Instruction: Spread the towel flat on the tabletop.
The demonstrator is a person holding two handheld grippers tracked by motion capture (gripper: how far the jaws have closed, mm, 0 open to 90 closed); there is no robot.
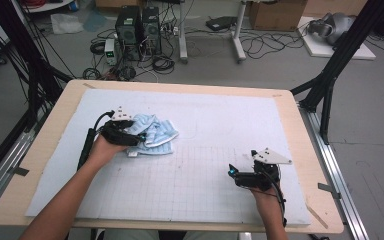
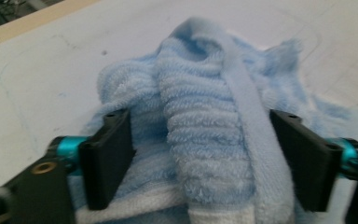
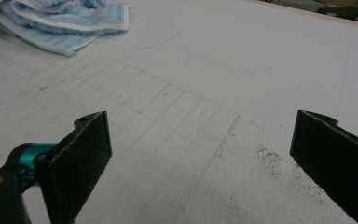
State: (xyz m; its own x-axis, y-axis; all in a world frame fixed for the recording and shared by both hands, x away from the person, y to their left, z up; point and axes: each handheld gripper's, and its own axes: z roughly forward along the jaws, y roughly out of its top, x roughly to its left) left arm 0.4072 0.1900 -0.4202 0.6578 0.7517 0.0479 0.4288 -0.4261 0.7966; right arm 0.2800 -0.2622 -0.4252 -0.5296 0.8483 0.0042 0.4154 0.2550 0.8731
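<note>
One towel (image 1: 152,134), pale blue with a white hem, lies crumpled in a loose heap on the white mat (image 1: 220,125) that covers the counter (image 1: 55,120). No edge of it looks squared or laid flat, so I judge the work on it barely begun: a first grab is being set up, and any spreading, folding or moving is all left to do.

Left claw (image 2: 200,154): a thick ridge of the towel bulges up between the jaws. The jaws stand wide on either side of that ridge; the right-hand pad sits against the hem band, the left-hand pad close to the pile, but I see no squeeze in the cloth. Reading: spread, straddling the fold, not yet pinching. From the high view this claw (image 1: 139,136) is at the near-left edge of the heap, with the left hand (image 1: 104,147) behind it.

Right claw (image 3: 200,154): jaws spread wide with nothing but bare gridded mat between them. The towel (image 3: 60,21) lies well ahead and off to its left, clearly apart. In the high view this claw (image 1: 231,172) rests low near the mat's near-right part.

Judgement: grasp pending on the left; right side idle, role unclear.
</note>
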